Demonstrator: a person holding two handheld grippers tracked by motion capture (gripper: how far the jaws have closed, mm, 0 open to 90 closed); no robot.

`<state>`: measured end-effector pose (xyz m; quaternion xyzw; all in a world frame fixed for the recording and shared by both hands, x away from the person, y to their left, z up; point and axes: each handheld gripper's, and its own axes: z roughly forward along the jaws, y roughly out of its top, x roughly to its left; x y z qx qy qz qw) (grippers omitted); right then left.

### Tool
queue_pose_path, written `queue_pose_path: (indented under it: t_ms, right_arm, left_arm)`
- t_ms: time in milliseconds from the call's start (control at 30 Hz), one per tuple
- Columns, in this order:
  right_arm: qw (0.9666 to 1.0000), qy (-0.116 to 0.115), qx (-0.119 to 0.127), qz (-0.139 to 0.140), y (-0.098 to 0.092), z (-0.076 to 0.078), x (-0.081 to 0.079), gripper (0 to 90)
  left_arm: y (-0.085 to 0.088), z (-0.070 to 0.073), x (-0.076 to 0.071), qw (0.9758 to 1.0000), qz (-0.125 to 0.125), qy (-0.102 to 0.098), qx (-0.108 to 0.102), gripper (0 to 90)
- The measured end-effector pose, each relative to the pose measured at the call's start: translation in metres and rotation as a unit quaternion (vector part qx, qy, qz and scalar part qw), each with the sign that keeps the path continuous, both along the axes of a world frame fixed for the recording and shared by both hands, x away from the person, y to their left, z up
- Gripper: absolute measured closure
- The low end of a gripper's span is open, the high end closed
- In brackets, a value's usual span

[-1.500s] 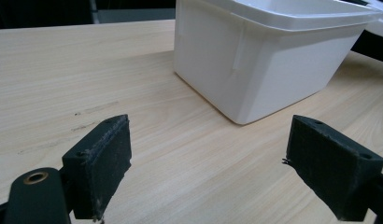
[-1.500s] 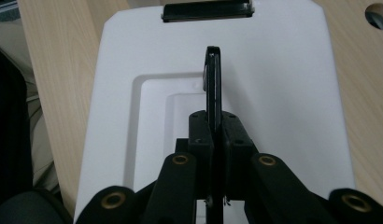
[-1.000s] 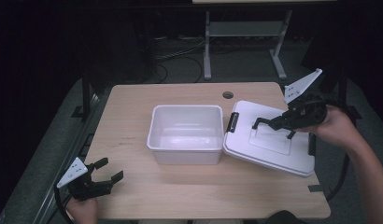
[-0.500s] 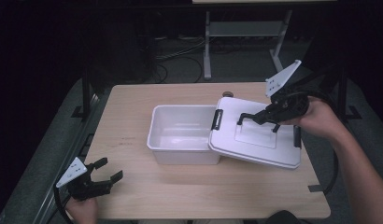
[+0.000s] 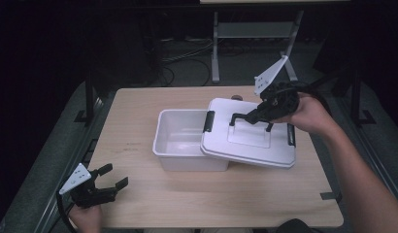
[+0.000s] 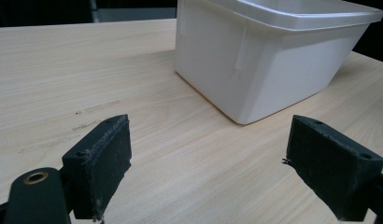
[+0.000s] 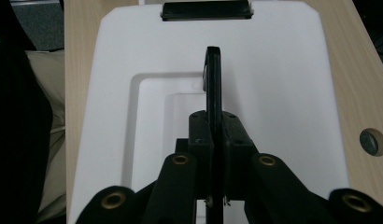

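Hanging by its slim black carry handle [image 5: 250, 118], the flat white rectangular plastic lid [image 5: 248, 143] sat tilted above the table, its left edge over the right part of the white rectangular plastic tub [image 5: 180, 141] and its right part out past the tub's right wall. A black latch [image 5: 208, 121] showed on the lid's left edge and another [image 5: 290, 135] on its right edge. The handle stood upright out of the shallow recessed panel in the lid's middle, and the right gripper [image 5: 263, 112] was clamped on it: in the right gripper view the two black pads met on either side of the thin handle [image 7: 213, 84], which ran straight ahead from the jaws toward the far latch [image 7: 206, 10]. The gripper came at the lid from the right and from above, so the lid lay below and in front of the jaws, with the person's right hand [image 5: 308, 114] behind them.

The tub stood open on the pale wooden table [image 5: 139, 111], roughly at its centre, and its inside looked bare. A small round hole [image 7: 371, 142] in the tabletop lay just past the lid's far edge.

Well apart from all this, near the table's front left corner, the left gripper [image 5: 109, 177] rested low over the wood with its jaws spread wide and nothing between them. In the left gripper view its pads [image 6: 108, 154] framed bare tabletop, with the tub's white wall [image 6: 269, 60] farther ahead.
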<state>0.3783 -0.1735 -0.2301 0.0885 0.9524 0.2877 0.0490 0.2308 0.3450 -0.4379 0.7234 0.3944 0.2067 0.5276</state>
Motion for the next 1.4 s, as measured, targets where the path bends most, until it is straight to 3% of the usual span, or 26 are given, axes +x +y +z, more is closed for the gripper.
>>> queue_pose_path:
  t_ms: [1400]
  right_arm:
    - [0.998,0.016,-0.002,0.061,0.098,-0.011,0.039,84.5]
  left_arm:
    - [0.0,0.0,0.001,1.0,-0.001,0.0,0.0,13.2]
